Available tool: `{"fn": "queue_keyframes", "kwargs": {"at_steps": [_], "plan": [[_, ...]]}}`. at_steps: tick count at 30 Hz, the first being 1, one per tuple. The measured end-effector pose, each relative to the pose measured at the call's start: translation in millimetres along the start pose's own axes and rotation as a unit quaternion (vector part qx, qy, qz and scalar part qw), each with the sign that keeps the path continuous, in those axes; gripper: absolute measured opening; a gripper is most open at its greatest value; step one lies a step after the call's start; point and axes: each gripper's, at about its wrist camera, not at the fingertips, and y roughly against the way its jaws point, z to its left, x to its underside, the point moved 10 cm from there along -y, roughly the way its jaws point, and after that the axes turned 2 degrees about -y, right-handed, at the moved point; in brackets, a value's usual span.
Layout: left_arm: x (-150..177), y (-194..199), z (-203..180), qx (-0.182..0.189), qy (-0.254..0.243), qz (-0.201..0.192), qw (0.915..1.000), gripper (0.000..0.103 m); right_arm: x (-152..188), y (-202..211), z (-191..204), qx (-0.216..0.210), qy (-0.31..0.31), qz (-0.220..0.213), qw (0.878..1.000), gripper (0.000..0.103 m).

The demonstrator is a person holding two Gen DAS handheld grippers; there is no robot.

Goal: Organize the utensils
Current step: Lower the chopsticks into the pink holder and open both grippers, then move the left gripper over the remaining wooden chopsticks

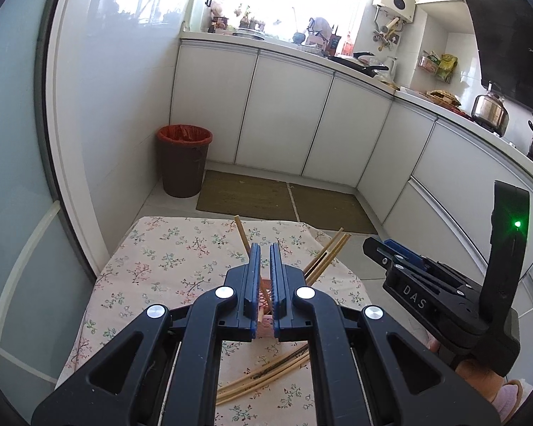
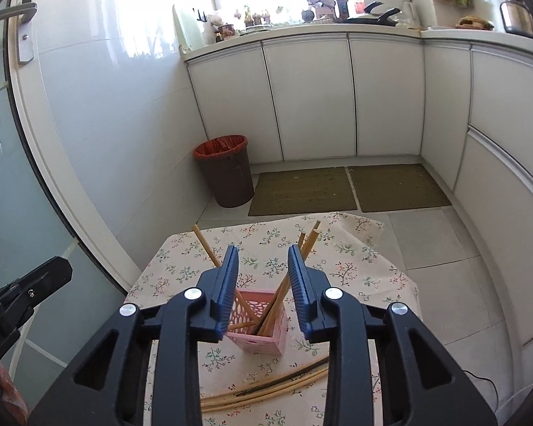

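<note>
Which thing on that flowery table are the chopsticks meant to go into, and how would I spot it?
Look at the small table with the floral cloth in the middle of the kitchen floor. Near its centre stands a small pink basket, square, with patterned holes in its walls. It is the only upright container there, with several chopsticks leaning inside, while the loose chopsticks lie flat on the cloth.

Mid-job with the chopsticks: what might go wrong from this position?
1. The small pink perforated plastic basket looks light, and its wooden chopsticks lean outward; bumping them may tip it.
2. Loose bamboo chopsticks lie near the floral tablecloth's front edge, under both grippers, and may roll off.
</note>
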Motion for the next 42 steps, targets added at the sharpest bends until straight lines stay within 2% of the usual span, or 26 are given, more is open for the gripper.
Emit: {"fn": "queue_keyframes", "kwargs": {"at_steps": [5,7,9,11,14,18,21,23,24,33,38,42], "plan": [[8.7,5.1,-7.1,-0.001,-0.010,0.009,0.9999,0.006,13.9,23.2,-3.5,0.006,-0.002,0.004,1.000,0.038],[15.4,5.4,-10.6,0.000,-0.015,0.017,0.9997,0.007,20.1,31.9,-5.2,0.007,-0.008,0.008,1.000,0.047],[23.6,5.4,-13.7,0.003,-0.019,0.027,0.9995,0.013,25.7,38.7,-6.0,0.008,-0.012,0.011,1.000,0.054],[32.3,5.3,-17.8,0.002,-0.028,0.035,0.9990,0.024,31.3,45.8,-9.3,0.016,-0.012,0.011,1.000,0.059],[46.3,6.5,-22.2,0.001,-0.037,0.045,0.9983,0.029,37.5,55.4,-14.9,0.021,-0.020,0.006,1.000,0.067],[56.9,9.4,-24.0,-0.004,-0.040,0.052,0.9979,0.031,47.5,61.6,-23.2,0.029,-0.030,0.013,0.999,0.070],[60.3,12.9,-26.0,-0.007,-0.042,0.051,0.9978,0.041,54.4,65.5,-29.1,0.034,-0.036,0.015,0.999,0.074],[61.9,15.9,-26.9,-0.011,-0.043,0.046,0.9980,0.054,59.8,67.8,-32.8,0.039,-0.040,0.018,0.998,0.075],[62.4,17.3,-27.9,-0.012,-0.043,0.044,0.9980,0.057,62.5,68.7,-34.8,0.040,-0.042,0.020,0.998,0.076],[67.1,24.8,-37.6,-0.019,-0.058,0.039,0.9974,0.073,79.8,76.2,-53.6,0.045,-0.070,0.028,0.996,0.087],[75.6,24.4,-42.2,-0.019,-0.068,0.048,0.9964,0.086,88.5,80.1,-58.0,0.040,-0.072,0.036,0.996,0.094],[87.3,21.0,-42.1,-0.020,-0.074,0.065,0.9949,0.094,101.8,83.1,-72.7,0.054,-0.076,0.041,0.995,0.096]]}}
